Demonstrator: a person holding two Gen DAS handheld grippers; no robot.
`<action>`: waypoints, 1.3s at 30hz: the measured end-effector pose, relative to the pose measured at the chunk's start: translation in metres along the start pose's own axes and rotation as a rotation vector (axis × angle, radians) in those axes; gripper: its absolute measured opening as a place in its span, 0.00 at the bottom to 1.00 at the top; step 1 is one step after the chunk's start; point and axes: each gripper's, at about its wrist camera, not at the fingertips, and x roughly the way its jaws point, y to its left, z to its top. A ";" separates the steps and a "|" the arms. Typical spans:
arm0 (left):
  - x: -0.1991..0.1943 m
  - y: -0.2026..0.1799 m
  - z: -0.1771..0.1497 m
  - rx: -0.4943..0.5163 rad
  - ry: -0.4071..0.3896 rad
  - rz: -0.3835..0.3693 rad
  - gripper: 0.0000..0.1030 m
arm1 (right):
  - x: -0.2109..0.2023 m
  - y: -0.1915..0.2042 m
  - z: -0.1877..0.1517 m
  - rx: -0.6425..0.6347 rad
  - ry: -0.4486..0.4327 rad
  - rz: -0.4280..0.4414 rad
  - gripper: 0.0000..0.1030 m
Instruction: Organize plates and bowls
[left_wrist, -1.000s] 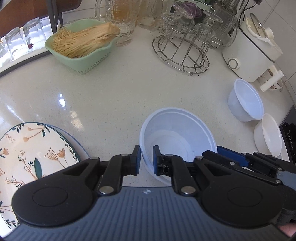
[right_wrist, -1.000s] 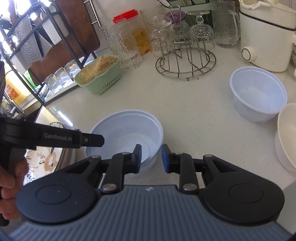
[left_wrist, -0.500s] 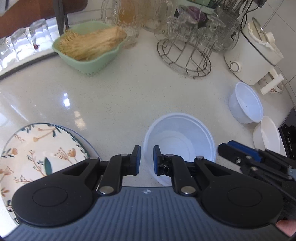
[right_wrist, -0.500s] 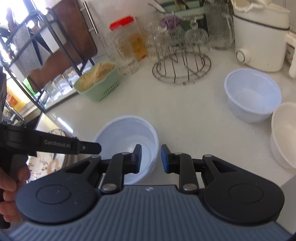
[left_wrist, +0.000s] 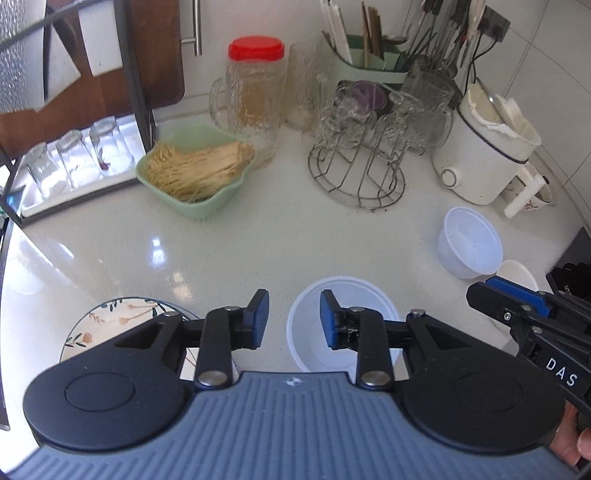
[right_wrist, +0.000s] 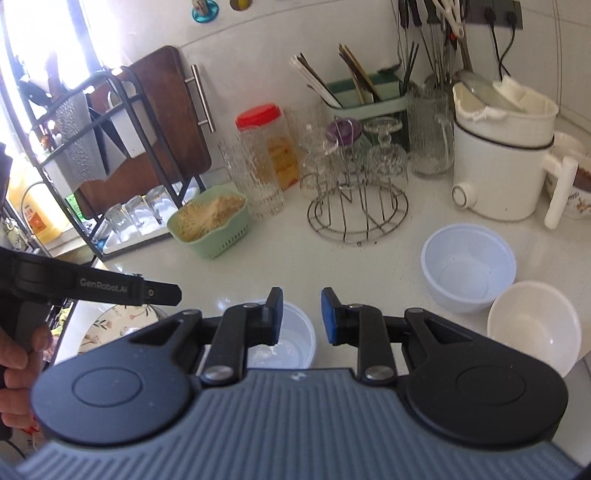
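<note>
A crowded kitchen desk (left_wrist: 258, 240), with both hand-held grippers drawn up and back from the bowls.

Since a second earlier the left hand-held gripper (left_wrist: 291, 317) had risen away from the near white bowl (left_wrist: 306, 325) and spread its fingers, now released and empty, the bowl sitting on the desk below it beside the floral plate (left_wrist: 110, 317). The right hand-held gripper (right_wrist: 299, 314) had lifted too, its fingers parted with nothing between them. Two more bowls waited well off to the right: a pale plastic bowl (right_wrist: 467, 266) and, touching it or just beside, a cream bowl (right_wrist: 532, 325), near the white cooker (right_wrist: 498, 158). To my eye the near bowl had been set down, and gathering those other two looked like the job left.
</note>
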 end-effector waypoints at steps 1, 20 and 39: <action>-0.005 -0.002 0.001 0.001 -0.009 0.000 0.40 | -0.004 0.001 0.002 -0.004 -0.004 -0.006 0.26; -0.052 -0.038 0.001 0.045 -0.133 -0.056 0.75 | -0.055 -0.009 0.010 0.047 -0.119 -0.078 0.26; -0.019 -0.112 -0.001 0.111 -0.099 -0.217 0.75 | -0.078 -0.065 -0.005 0.098 -0.148 -0.232 0.26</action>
